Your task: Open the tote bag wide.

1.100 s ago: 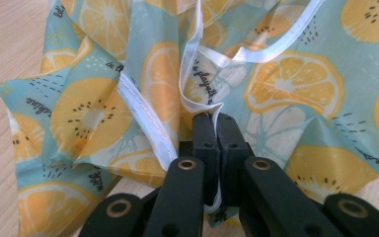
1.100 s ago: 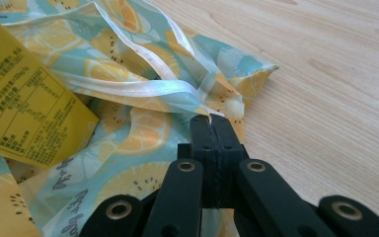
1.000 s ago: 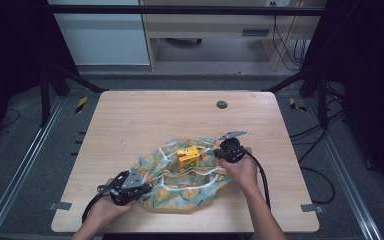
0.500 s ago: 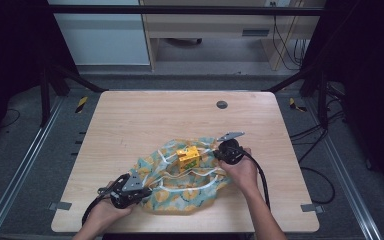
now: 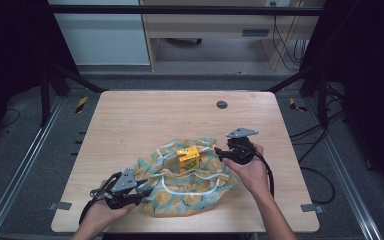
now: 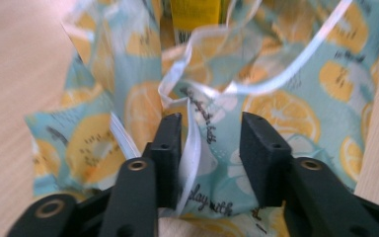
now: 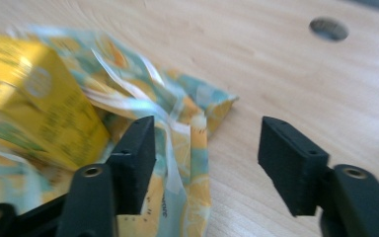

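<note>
Two grippers, fingers just opening | left gripper apart, bag hem between | right gripper apart, beside bag

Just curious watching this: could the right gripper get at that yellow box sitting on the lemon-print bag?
Probably yes. The right gripper has just opened, nothing between its jaws, and the yellow box stands upright close beside it on the bag, its top and near side uncovered. Loose bag edge might snag.
</note>
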A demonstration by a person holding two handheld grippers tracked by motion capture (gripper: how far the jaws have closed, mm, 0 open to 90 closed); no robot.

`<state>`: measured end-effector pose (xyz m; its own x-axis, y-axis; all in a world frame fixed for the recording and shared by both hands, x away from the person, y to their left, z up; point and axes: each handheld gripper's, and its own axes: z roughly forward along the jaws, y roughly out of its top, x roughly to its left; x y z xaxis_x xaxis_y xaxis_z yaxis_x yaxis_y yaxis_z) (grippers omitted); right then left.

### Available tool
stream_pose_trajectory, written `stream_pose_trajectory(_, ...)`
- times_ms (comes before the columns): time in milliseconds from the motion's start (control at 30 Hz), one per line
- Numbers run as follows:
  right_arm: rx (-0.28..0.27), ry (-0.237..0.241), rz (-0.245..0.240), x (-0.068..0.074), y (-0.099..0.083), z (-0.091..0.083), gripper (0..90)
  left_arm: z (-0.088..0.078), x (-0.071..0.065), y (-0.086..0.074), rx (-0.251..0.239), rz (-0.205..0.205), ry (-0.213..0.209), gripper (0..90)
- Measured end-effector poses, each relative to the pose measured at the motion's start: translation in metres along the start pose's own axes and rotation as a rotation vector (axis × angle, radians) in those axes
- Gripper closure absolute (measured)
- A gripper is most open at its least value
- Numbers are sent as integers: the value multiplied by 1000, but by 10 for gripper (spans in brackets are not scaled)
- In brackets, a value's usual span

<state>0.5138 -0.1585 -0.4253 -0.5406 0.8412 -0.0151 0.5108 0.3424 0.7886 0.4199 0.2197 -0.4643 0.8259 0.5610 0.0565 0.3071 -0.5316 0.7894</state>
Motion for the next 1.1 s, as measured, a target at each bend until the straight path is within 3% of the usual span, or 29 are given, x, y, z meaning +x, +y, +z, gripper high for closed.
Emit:
stream_pose_trajectory(200,-47,23,-30,7,6,-30,289,-18,2,22,-64,-5,17,483)
stream_pose_trajectory(300,-56,51,-40,15,6,-38,262,-20,6,32,-63,3,31,448)
stream_pose_trajectory(433,-62,84,-58,26,1,-43,238,-10,15,39,-28,0,40,422)
stream_pose_trajectory(567,-42,84,-91,33,-10,-42,212,4,23,44,9,-6,57,406)
stream_pose_trajectory(733,-23,92,-98,36,-29,-43,244,20,35,51,23,-31,83,406)
stream_pose_trajectory(833,-6,106,-97,38,-40,-42,327,31,39,53,32,-29,91,431)
stream_pose_trajectory(900,8,116,-111,39,-47,-41,432,39,40,53,53,-31,91,453)
stream_pose_trajectory(1000,44,136,-122,40,-56,-37,634,49,41,51,99,-18,111,559)
stream_pose_trajectory(1100,80,142,-122,39,-65,-32,783,55,43,47,126,-37,112,712)
